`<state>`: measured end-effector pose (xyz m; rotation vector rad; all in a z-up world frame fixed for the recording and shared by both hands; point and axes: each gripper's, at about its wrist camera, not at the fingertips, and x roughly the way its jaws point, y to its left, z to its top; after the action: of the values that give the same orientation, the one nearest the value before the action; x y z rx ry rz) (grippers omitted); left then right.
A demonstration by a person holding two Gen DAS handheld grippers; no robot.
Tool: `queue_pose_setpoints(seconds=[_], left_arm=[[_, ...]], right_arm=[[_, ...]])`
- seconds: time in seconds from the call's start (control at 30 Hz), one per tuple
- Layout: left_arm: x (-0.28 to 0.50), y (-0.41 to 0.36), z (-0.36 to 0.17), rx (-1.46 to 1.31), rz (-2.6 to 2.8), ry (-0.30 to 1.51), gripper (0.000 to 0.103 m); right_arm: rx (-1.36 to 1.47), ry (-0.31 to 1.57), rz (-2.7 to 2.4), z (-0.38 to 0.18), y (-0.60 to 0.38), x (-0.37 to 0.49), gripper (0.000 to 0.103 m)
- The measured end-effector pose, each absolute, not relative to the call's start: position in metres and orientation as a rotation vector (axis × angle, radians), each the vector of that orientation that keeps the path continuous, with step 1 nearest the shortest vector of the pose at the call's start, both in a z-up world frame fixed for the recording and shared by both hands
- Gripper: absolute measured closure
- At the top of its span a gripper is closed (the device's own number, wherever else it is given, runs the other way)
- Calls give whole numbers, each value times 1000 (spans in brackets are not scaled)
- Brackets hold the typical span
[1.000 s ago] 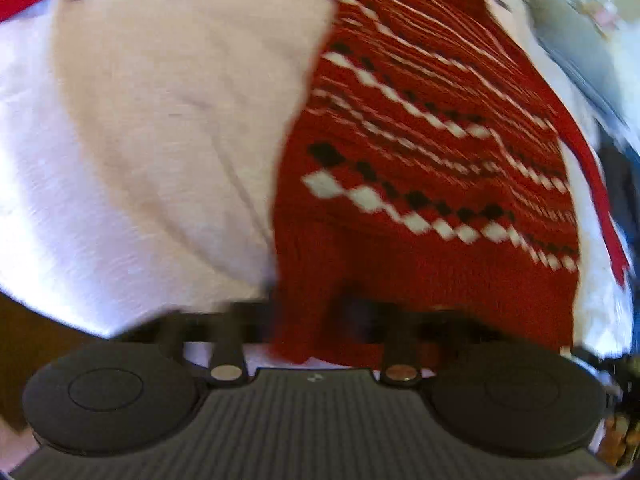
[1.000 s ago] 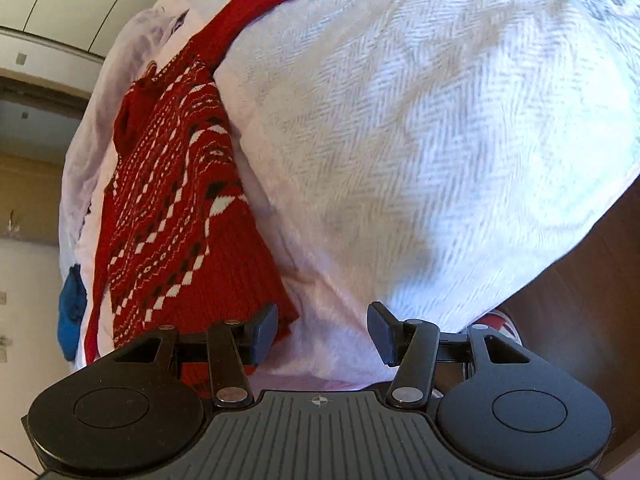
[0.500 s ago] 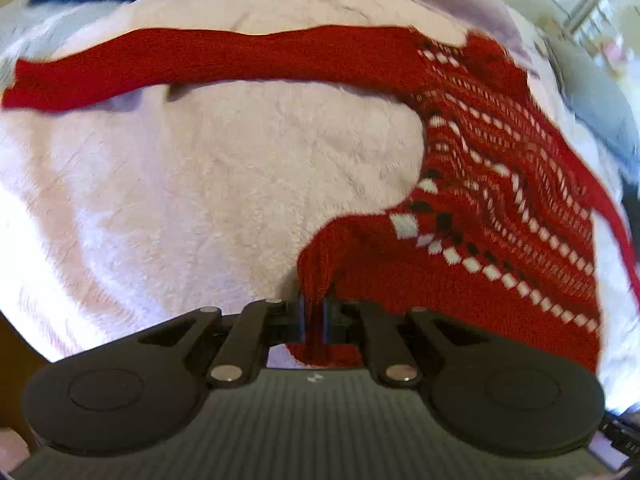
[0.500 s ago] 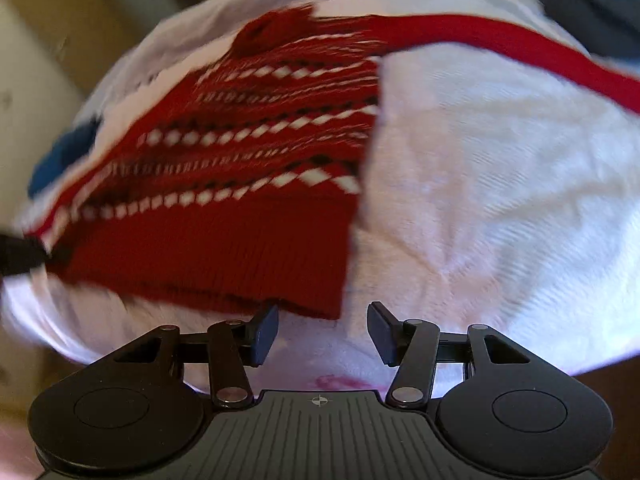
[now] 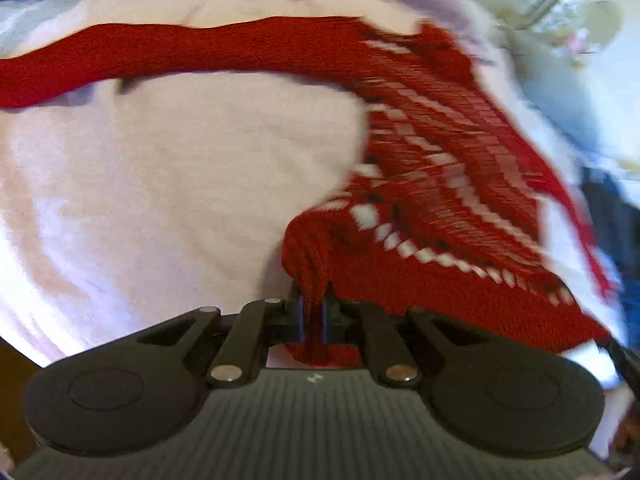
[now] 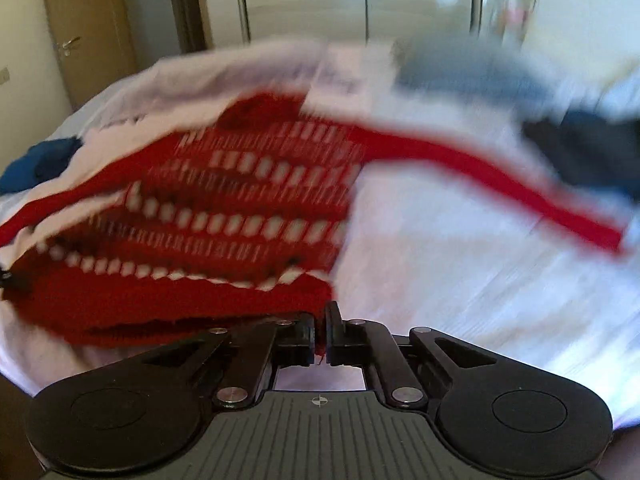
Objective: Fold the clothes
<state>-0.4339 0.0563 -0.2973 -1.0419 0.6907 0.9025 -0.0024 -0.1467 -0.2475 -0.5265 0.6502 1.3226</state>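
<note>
Both tongs now clamped on the red sweater's (image 5: 432,216) hem corners, left gripper (image 5: 314,316) first, right gripper (image 6: 320,336) closing half a second later, garment spread on the white blanket (image 5: 180,184), ready to fold.

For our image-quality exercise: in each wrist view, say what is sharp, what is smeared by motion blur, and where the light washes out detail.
Left wrist view: left gripper sharp, red sweater pattern streaked toward the right, white blanket glaring at lower left. Right wrist view: right gripper crisp, sweater and blanket smeared sideways, blanket blown out at right.
</note>
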Motion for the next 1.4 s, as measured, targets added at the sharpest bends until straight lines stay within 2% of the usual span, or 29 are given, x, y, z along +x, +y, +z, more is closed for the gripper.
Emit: queue_pose_setpoints(seconds=[0.1,0.17,0.33,0.4,0.47,0.53,0.6,0.67,0.83,1.0,1.07,1.17,1.3,1.4], left_arm=[[-423,26,-298,-1041,803,718,98],[-417,12,-315,-1076,808,767,97],[-416,9,-353,-1229,868,888,95],[-420,11,-348,-1191,865,927,93],[-423,14,-338,-1154,861,934,91],[-426,19,-329,-1129,863,915,84],[-424,27,-323,-1116,877,864,76],[-415,36,-324,-1099,902,823,76],[-374,55,-341,-998,967,806,76],[-373,35,-354,-969,927,960,76],[-384,30,-353,-1015,930,1004,78],[-395,35,-330,-1024,955,945,80],[-375,76,-301,-975,936,815,80],[-334,117,-307,-938,920,792,80]], right_arm=[[-655,540,1301,-219,-165,11,100],[-803,573,1310,-232,-171,17,100],[-1098,861,1200,-308,-163,25,100],[-1099,1004,1198,-318,-164,32,100],[-1036,1046,1210,-312,-167,40,98],[-943,1075,1220,-300,-165,50,88],[-790,1088,1234,-286,-158,62,62],[-627,1102,1246,-280,-147,74,55],[-449,1056,1273,-295,-99,85,55],[-814,1100,1179,-340,-104,62,55],[-841,1105,1142,-334,-118,60,55],[-788,1163,1019,-317,-125,68,55],[-624,1067,1080,-278,-82,71,55],[-600,973,1207,-270,-26,63,55]])
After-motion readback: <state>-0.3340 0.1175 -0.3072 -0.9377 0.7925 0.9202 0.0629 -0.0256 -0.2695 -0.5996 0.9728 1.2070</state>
